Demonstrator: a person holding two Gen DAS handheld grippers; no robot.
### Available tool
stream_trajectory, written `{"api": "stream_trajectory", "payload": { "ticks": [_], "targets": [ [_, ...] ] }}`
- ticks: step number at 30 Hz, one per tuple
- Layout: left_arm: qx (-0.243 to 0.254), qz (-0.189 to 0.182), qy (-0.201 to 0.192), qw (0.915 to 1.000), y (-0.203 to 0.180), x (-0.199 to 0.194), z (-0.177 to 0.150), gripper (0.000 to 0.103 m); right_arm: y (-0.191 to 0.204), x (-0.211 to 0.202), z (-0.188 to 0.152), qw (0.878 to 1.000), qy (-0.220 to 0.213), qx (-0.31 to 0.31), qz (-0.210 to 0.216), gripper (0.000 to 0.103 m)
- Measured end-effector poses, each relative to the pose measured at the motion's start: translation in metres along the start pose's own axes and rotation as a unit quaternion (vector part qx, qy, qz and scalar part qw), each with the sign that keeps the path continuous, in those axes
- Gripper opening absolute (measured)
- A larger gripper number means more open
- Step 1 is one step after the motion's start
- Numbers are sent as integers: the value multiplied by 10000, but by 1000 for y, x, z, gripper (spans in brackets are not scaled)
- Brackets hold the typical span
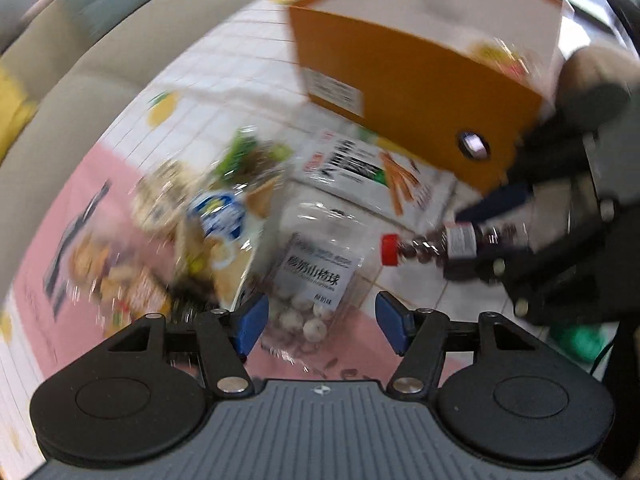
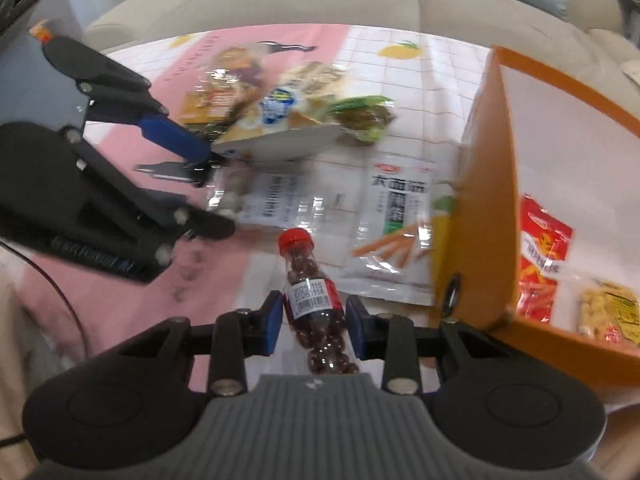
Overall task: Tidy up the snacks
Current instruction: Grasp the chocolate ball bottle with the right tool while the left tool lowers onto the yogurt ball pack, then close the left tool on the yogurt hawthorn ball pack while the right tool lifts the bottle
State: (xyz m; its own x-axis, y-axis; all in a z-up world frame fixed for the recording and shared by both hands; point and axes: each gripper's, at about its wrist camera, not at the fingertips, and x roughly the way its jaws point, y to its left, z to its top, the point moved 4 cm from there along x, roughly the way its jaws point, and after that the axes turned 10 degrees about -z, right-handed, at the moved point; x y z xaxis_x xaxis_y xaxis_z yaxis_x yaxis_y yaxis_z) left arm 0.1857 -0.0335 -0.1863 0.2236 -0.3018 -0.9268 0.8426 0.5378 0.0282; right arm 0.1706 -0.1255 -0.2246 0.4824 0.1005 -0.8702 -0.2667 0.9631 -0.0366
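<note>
A: What is the right gripper [image 2: 314, 322] doing?

B: Its blue pads are clamped on a small clear plastic bottle with a red cap [image 2: 316, 304], full of dark brown balls. The cap points away from the camera, over the tablecloth's pink-and-white checked vinyl [image 2: 404, 76].

A: And the left gripper [image 1: 320, 320]?

B: Its jaws stand wide apart with nothing between the pads. Below the gap lies a clear pouch of white round candies with a grey label [image 1: 310, 276]. The frame is blurred, so I cannot tell whether the pads touch it.

A: Where are the other snacks?

B: A white packet printed with orange sticks [image 2: 394, 232] lies flat just beside the open orange cardboard box with a white inside [image 2: 488, 184]. A green-wrapped snack [image 2: 362, 114] and a loose heap of mixed packets [image 2: 256, 100] sit farther back.

A: Anything in the box?

B: A red packet [image 2: 540, 256] and a yellow one [image 2: 608, 312] lie on its floor.
</note>
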Motion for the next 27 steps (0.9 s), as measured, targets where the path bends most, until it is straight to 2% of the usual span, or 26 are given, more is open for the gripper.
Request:
{"api": "stream_trajectory", "payload": {
  "ticks": [5,8,11,16,19,23,27],
  "targets": [
    [963,208,332,9946,-6,24,3,75,1,13,-1,9997,72,230,-64,32],
    [1217,197,387,9916,-4,31,3,77,-3,17,-4,9989,179,429,77,33],
    [1210,91,510,9913,3,39,5,80,-4,17,-5,9986,140,480,172,33],
    [592,-295,612,9959,25,47,12,83,-7,17,-7,9982,89,545,227,33],
    [107,-510,589,9969,35,50,12,80,-9,18,-8,9982,50,549,234,33],
    [-392,-492,529,9966,39,50,11,71,-13,18,-6,9983,-30,545,221,32],
    [-947,-295,555,9935,38,49,9,70,-16,19,-4,9978,-91,595,259,32]
  ]
}}
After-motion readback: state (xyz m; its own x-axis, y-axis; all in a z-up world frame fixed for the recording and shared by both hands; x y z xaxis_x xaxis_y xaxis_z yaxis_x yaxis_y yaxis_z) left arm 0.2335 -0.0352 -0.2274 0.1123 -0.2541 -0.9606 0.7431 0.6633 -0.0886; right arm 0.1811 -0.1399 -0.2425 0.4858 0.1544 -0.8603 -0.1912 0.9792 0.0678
